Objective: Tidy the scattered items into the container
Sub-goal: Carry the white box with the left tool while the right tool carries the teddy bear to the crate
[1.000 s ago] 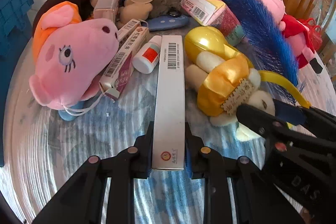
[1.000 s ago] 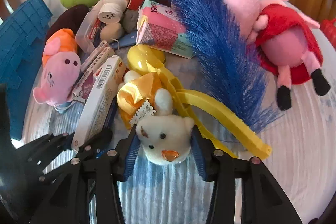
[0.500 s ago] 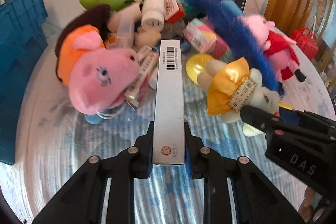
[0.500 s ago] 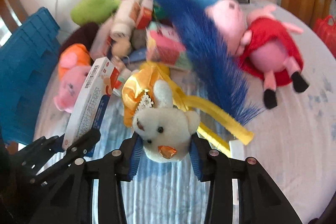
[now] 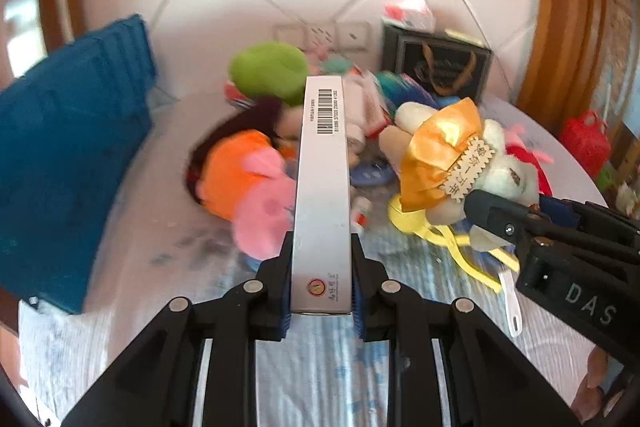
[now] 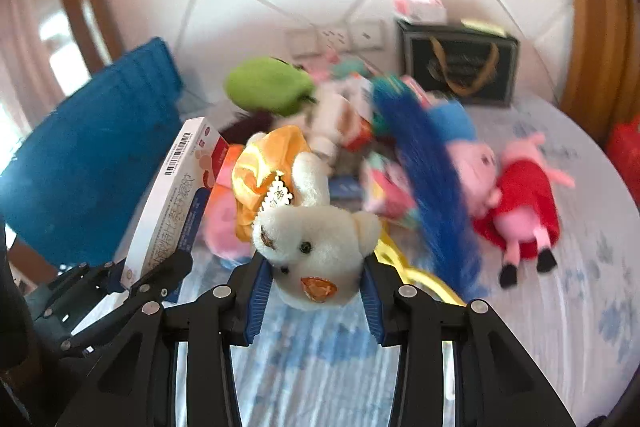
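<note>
Your left gripper (image 5: pixel 321 291) clamps the white carton (image 5: pixel 322 187); your right gripper (image 6: pixel 316 301) squeezes the plush bear (image 6: pixel 316 247). Both have just lifted clear of the pile, ready for the blue crate (image 5: pixel 68 163) at left.

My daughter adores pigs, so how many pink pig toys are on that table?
3: red-dress pig at the right, blue-clothed pig beside it, orange-clothed pig left of the held box. More may be hidden.

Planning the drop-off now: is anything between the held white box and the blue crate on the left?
Nothing visible blocks it. The left gripper holds the long white box above the table; the blue crate sits to its left across bare tablecloth, with the toy pile further right.
</note>
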Demonstrator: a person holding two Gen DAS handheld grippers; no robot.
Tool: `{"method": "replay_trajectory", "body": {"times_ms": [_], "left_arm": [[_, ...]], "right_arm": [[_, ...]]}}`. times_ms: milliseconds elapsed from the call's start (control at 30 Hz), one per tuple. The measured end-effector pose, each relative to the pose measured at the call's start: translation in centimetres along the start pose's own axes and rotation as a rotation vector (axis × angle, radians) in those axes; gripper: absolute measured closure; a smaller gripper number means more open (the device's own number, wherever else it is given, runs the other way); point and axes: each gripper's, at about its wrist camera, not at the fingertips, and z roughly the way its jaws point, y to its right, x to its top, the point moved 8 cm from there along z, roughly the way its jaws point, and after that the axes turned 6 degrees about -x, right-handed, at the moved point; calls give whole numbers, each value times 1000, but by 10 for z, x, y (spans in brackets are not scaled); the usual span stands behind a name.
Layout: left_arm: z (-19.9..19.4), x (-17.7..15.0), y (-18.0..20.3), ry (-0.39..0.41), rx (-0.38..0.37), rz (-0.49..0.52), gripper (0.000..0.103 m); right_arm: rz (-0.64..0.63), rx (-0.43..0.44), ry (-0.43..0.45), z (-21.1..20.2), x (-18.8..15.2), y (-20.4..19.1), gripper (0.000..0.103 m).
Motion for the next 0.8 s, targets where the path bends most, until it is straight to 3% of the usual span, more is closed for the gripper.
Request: {"method": "replay_trajectory", "body": {"times_ms": [367,800], "left_arm": [[-84,22,-86,145,160,-105,81],[-171,61,-236,323,235,-121,81]], "right_arm": [[-150,160,134,-44,41,-114,63],[-227,235,291,-81,81,-283,63]]}}
